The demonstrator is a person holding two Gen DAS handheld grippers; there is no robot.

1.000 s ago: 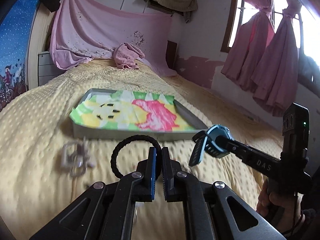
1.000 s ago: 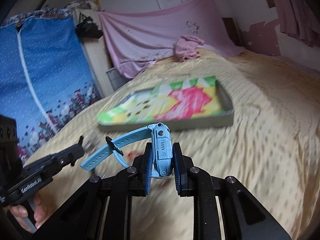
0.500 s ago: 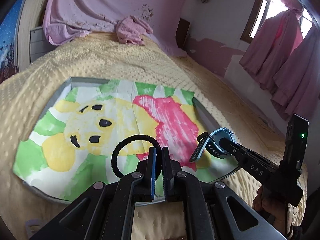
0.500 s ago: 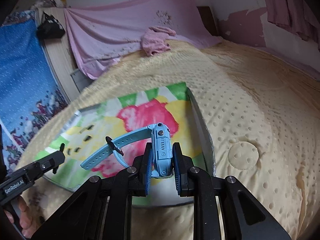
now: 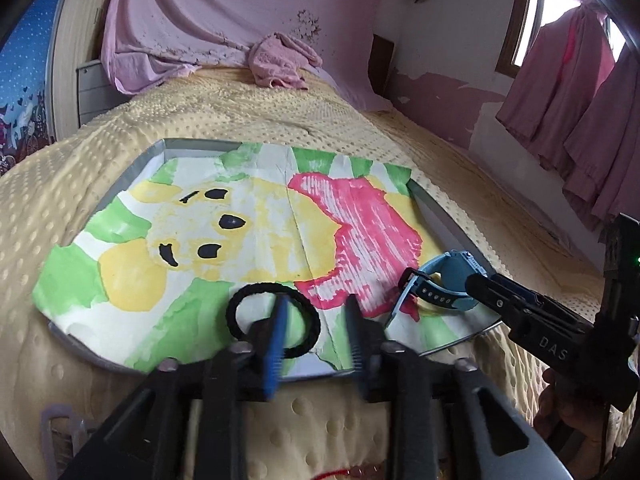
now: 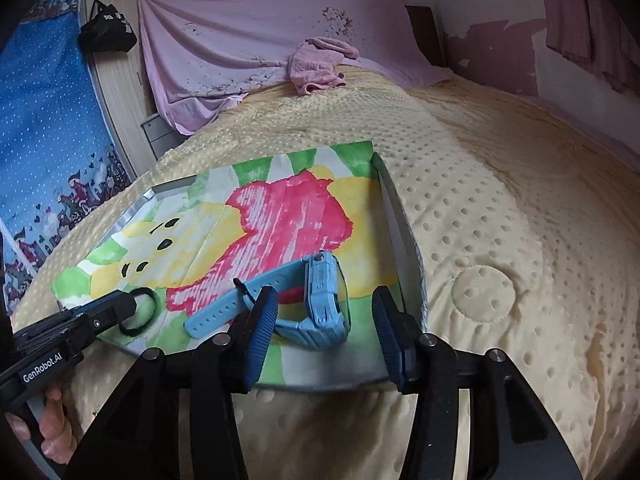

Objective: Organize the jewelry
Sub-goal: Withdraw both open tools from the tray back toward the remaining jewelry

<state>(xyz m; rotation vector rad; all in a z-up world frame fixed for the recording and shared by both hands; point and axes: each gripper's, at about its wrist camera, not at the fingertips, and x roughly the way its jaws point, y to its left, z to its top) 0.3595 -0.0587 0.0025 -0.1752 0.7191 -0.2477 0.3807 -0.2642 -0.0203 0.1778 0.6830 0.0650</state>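
A grey metal tray (image 5: 132, 168) lined with a painted paper lies on the yellow bedspread. My left gripper (image 5: 316, 340) is over its near edge, jaws opening. A black hair tie (image 5: 230, 316) lies on the paper, looped around the left blue pad and not pinched. In the right wrist view my right gripper (image 6: 324, 332) is also opening. A light blue watch (image 6: 320, 304) rests on the paper between its pads, touching neither. The watch (image 5: 452, 276) also shows at the tray's right corner in the left wrist view. The hair tie (image 6: 154, 304) shows at the left gripper's tip.
A clear plastic item (image 5: 56, 420) and a red string (image 5: 348, 472) lie on the bedspread near me. A pink towel (image 5: 280, 60) sits at the bed's head. Pink curtains (image 5: 580, 120) hang on the right, a blue fabric wardrobe (image 6: 40, 120) on the left. A hand (image 6: 52, 420) grips each handle.
Both grippers came forward and down over the tray. Their jaws, earlier shut on the hair tie and the watch, have parted, and both items now lie on the paper.
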